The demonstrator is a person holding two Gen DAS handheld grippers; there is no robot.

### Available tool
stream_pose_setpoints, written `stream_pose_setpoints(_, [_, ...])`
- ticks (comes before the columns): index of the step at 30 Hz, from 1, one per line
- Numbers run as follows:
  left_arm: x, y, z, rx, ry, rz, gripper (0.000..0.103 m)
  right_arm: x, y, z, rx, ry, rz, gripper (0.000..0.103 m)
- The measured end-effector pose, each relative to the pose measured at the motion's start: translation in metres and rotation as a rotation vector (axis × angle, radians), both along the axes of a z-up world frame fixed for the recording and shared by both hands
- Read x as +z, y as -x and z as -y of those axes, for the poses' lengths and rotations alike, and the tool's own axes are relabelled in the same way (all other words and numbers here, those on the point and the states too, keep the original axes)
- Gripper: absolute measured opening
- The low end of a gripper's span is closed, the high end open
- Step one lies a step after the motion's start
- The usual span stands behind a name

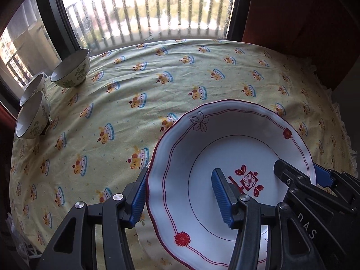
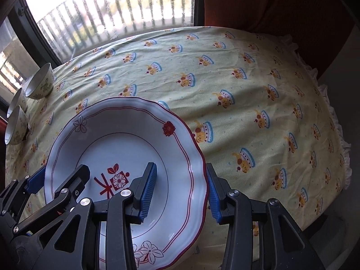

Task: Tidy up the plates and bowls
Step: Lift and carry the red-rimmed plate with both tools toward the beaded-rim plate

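We hold one plate [image 1: 225,157] between both grippers, lifted off the yellow tablecloth [image 1: 135,85]. The left gripper [image 1: 183,198] pinches the plate's left rim, one blue pad under the edge and one inside the well. The right gripper [image 2: 181,191] pinches the opposite rim the same way, so neither is spread free. The plate sits tilted above a second white plate [image 2: 126,263], whose edge peeks out just beneath it near the bottom of the right wrist view. Three bowls [image 1: 70,69] stand well apart at the far left by the window [image 1: 146,11], two of them touching or nearly so.

We judge this as the carry step, mid-transfer of a plate. Next move probably calls for keeping both pinches level, picking a clear spot or stack, then lowering evenly before releasing. Risk: uneven hands twist the rim out.
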State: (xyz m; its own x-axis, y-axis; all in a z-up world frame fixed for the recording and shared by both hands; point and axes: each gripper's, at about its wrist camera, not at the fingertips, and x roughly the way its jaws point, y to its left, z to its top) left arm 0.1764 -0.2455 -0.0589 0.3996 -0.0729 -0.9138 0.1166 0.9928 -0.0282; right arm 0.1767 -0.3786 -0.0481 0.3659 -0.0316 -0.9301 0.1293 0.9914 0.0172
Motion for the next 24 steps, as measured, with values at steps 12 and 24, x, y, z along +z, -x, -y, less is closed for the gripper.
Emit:
stream_pose_setpoints(12, [-0.026, 0.018, 0.006, -0.01, -0.004, -0.078, 0.055, -0.026, 0.019, 0.005, -0.025, 0.002, -0.061, 0.046])
stream_pose_setpoints(24, [-0.029, 0.02, 0.007, -0.011, -0.015, -0.073, 0.056, -0.034, 0.02, 0.008, -0.001, -0.044, -0.079, 0.048])
